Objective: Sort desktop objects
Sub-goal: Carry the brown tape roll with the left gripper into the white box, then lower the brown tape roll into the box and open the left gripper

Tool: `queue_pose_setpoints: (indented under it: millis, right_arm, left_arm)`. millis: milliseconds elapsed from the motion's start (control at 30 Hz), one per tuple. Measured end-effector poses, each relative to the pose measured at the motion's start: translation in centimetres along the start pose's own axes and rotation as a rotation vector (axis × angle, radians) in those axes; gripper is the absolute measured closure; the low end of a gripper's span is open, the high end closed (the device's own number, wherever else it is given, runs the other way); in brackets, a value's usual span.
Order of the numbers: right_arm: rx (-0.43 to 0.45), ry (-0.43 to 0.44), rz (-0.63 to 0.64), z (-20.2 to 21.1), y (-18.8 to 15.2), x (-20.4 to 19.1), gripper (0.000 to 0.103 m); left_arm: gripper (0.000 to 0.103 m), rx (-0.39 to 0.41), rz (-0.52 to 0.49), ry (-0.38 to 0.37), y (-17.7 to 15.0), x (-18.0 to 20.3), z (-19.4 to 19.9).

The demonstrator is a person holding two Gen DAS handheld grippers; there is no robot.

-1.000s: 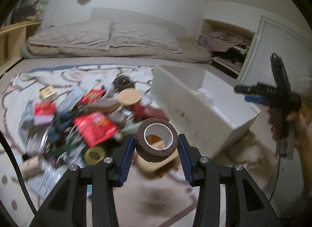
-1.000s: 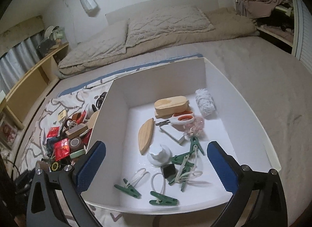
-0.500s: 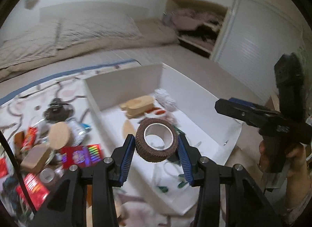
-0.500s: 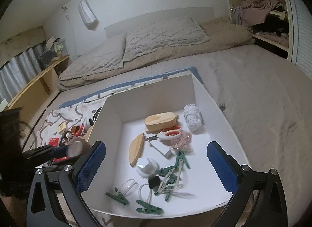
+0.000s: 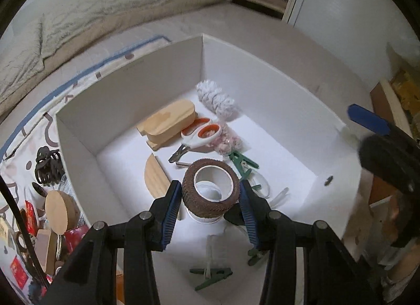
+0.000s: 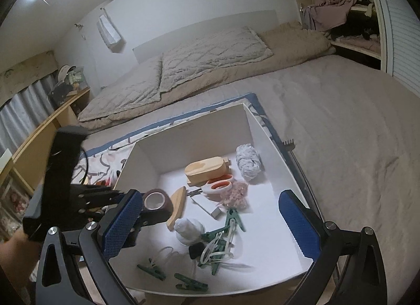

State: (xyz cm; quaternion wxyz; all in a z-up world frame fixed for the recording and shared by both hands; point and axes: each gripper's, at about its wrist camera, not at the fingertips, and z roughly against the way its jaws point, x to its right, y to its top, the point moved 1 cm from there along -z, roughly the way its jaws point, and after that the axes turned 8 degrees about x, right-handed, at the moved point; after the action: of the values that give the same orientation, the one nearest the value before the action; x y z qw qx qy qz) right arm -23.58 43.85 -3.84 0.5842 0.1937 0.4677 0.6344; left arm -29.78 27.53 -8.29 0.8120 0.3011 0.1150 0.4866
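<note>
My left gripper is shut on a brown tape roll, which it holds tilted above the inside of a white box. The right wrist view shows the same roll over the box's left side. My right gripper stands open at the near edge of the box with nothing between its blue pads. In the box lie a wooden block, scissors, a white woolly bundle, a half-round wooden piece and several green clips.
A pile of loose items lies on a patterned cloth left of the box: a black hair claw, a round wooden lid, red packets. A bed with quilts fills the back. An open closet is at the far right.
My left gripper has carried the tape roll from above the pile rightward to above the box and tipped downward. The right gripper has drawn back a little from the box.
</note>
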Motion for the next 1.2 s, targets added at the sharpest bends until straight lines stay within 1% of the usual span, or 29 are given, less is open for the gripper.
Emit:
queue_pose_setpoints:
  millis: [133,333,467,633,767,833,900,967,1200]
  right_arm:
    - [0.005,0.002,-0.017,0.0,0.0,0.7,0.0]
    - [0.006,-0.004,-0.031,0.2,-0.1,1.5,0.0]
    - [0.005,-0.002,-0.044,0.0,-0.2,1.9,0.0]
    - [0.001,0.015,-0.062,-0.2,-0.4,2.0,0.0]
    - [-0.005,0.012,-0.055,-0.2,-0.4,2.0,0.0]
    - [-0.008,0.012,-0.053,-0.1,-0.4,1.9,0.0]
    - [-0.008,0.012,-0.05,0.0,-0.4,1.8,0.0]
    - [-0.007,0.012,-0.048,0.1,-0.4,1.7,0.0]
    - [-0.008,0.012,-0.048,0.3,-0.4,1.3,0.0]
  left_arm:
    - [0.059,-0.05,-0.013,-0.001,0.3,0.4,-1.6]
    - [0.059,-0.139,-0.012,-0.056,-0.5,1.8,-3.2]
    - [0.059,-0.224,-0.011,-0.083,-1.3,2.9,-4.0]
    - [0.059,-0.273,-0.053,-0.075,-1.6,4.0,-4.9]
    - [0.057,-0.31,-0.053,-0.1,-1.7,4.3,-5.3]
    - [0.043,-0.307,-0.048,-0.104,-1.7,4.2,-5.3]
    - [0.039,-0.296,-0.036,-0.111,-1.6,4.0,-5.0]
    - [0.037,-0.283,-0.024,-0.113,-1.5,3.7,-4.5]
    - [0.037,-0.214,-0.002,-0.094,-1.3,2.7,-2.3]
